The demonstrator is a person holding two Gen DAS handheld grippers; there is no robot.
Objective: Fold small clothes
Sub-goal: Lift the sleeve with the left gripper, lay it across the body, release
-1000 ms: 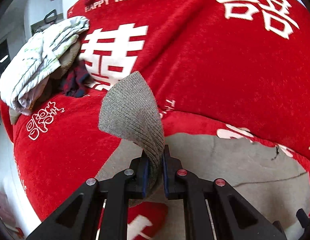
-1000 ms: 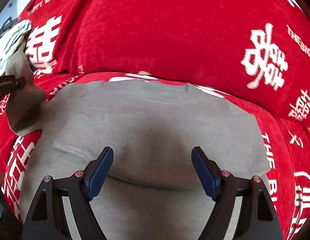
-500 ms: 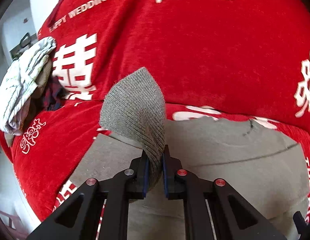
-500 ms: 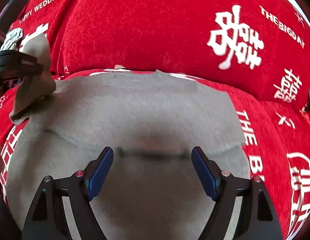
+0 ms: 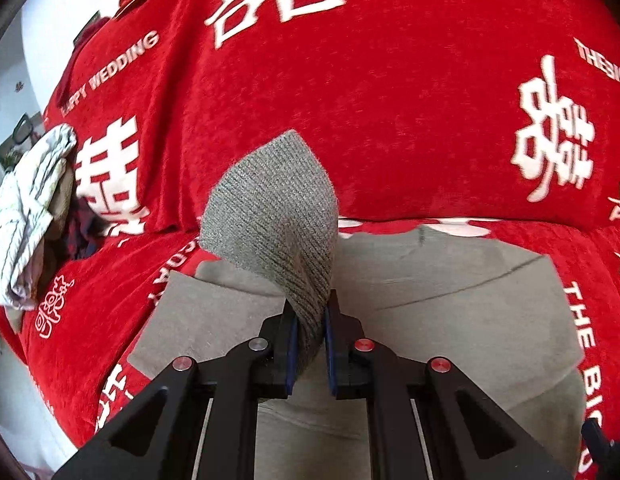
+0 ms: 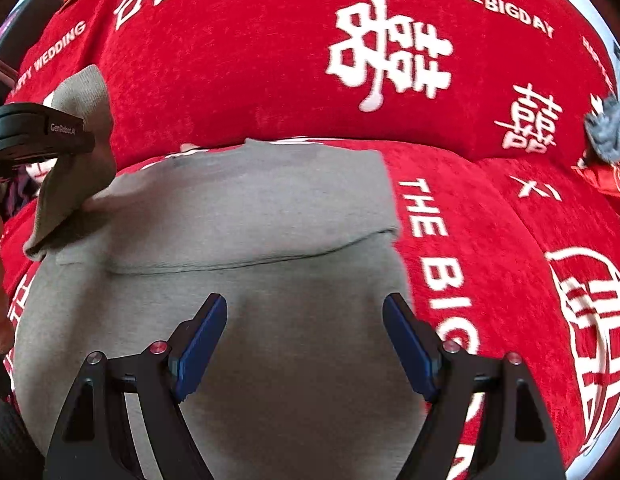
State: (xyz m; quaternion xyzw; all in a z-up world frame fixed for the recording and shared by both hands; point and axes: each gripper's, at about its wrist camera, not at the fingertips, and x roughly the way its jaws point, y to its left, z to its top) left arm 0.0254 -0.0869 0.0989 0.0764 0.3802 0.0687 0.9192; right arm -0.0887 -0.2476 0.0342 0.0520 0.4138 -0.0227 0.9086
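Note:
A grey knit garment (image 6: 246,216) lies spread on the red sofa cover (image 6: 270,80); it also shows in the left wrist view (image 5: 450,312). My left gripper (image 5: 310,344) is shut on the garment's ribbed cuff (image 5: 274,216), which stands up above the jaws over the garment's left part. In the right wrist view the left gripper (image 6: 42,132) holds that cuff (image 6: 78,152) at the far left. My right gripper (image 6: 304,344) is open and empty, low over the garment's near middle.
A pile of other clothes (image 5: 30,208), white and dark, lies on the sofa at the far left. A grey-blue item (image 6: 608,128) and a red packet (image 6: 606,184) sit at the far right. The sofa back rises behind the garment.
My left gripper has carried the cuff to the right, over the garment, and more of the garment now shows under it. The right gripper has shifted right and stays open.

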